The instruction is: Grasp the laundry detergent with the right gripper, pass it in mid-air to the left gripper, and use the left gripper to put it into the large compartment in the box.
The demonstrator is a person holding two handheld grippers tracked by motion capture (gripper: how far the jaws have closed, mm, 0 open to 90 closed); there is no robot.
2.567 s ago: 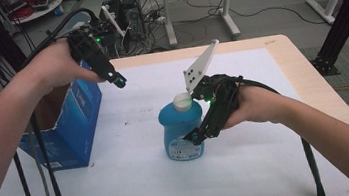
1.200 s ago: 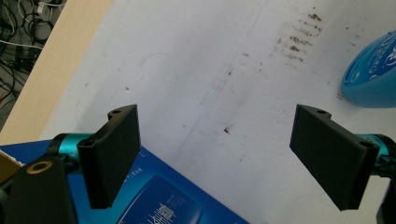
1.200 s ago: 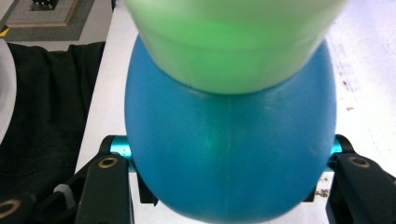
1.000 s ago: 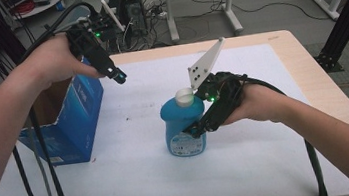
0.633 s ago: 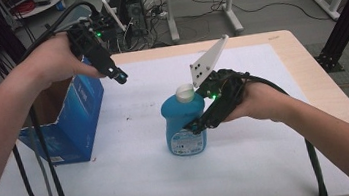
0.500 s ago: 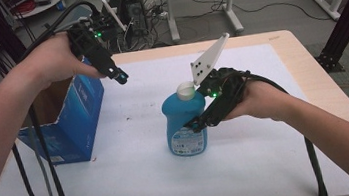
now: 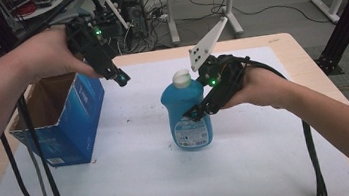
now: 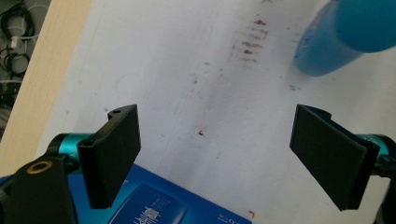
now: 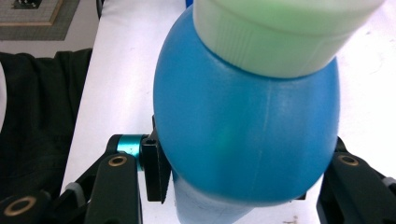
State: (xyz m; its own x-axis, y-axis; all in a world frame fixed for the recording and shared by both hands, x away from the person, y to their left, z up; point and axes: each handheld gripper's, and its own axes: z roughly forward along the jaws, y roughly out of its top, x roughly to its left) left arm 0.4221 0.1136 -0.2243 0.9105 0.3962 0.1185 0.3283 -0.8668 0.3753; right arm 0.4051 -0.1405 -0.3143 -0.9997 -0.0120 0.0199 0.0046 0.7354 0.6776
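A blue bottle [image 7: 178, 100] with a white cap [image 7: 180, 78] stands upright mid-table. My right gripper [image 7: 197, 113] comes in from the right and is shut on its body. In the right gripper view the pads [image 9: 156, 172] press both sides of the bottle [image 9: 243, 130] below the cap [image 9: 280, 32]. I cannot tell whether its base touches the sheet. My left gripper [image 7: 119, 78] hangs open and empty over the right rim of the blue cardboard box [image 7: 72, 125]. The left gripper view shows its jaws wide apart above the box [image 8: 154, 205], with the bottle [image 8: 336, 37] at the upper right.
The open box stands at the table's left. A white sheet [image 7: 252, 169] covers the wooden table [image 7: 303, 57]. Cables [image 7: 34, 160] hang from the left gripper in front of the box. A black stand [image 7: 348, 11] rises beyond the right edge.
The right gripper and the bottle have risen slightly. The left gripper has also lifted a little over the box and stays open.
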